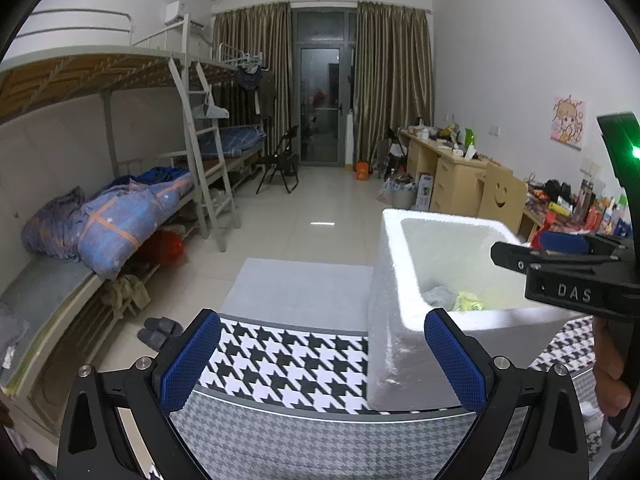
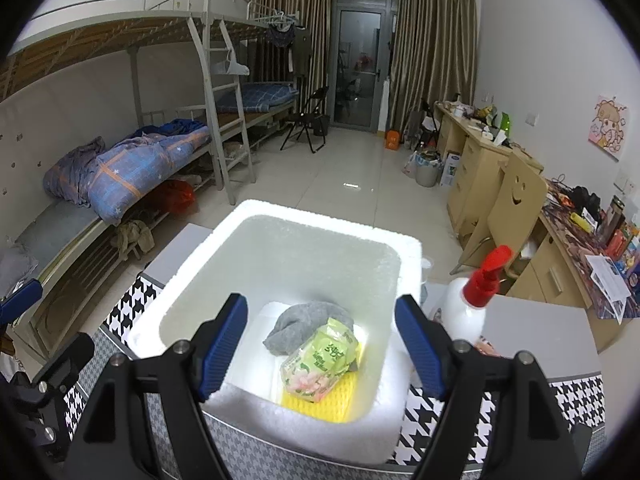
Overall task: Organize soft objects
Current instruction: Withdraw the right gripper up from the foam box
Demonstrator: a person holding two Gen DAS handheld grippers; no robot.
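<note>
A white foam box (image 2: pixel 192 280) (image 1: pixel 390 280) stands on a houndstooth-patterned table (image 1: pixel 288 356). Inside it lie a grey cloth (image 2: pixel 300 322), a green tissue pack (image 2: pixel 320 360) and a yellow sponge mat (image 2: pixel 340 402) on a white pad. My right gripper (image 2: pixel 320 354) hangs open above the box, nothing between its blue pads; the tissue pack lies loose below them. My left gripper (image 1: pixel 320 356) stands open over the table, left of the box, with nothing in it. The right gripper (image 1: pixel 560 256) also shows from the side in the left wrist view, over the box.
A white spray bottle with a red trigger (image 2: pixel 472 304) stands just right of the box. Bunk beds (image 2: pixel 120 160) with blue bedding line the left wall. Wooden desks (image 2: pixel 480 160) and a chair (image 2: pixel 512 196) with clutter line the right wall. Tiled floor (image 2: pixel 340 168) lies beyond.
</note>
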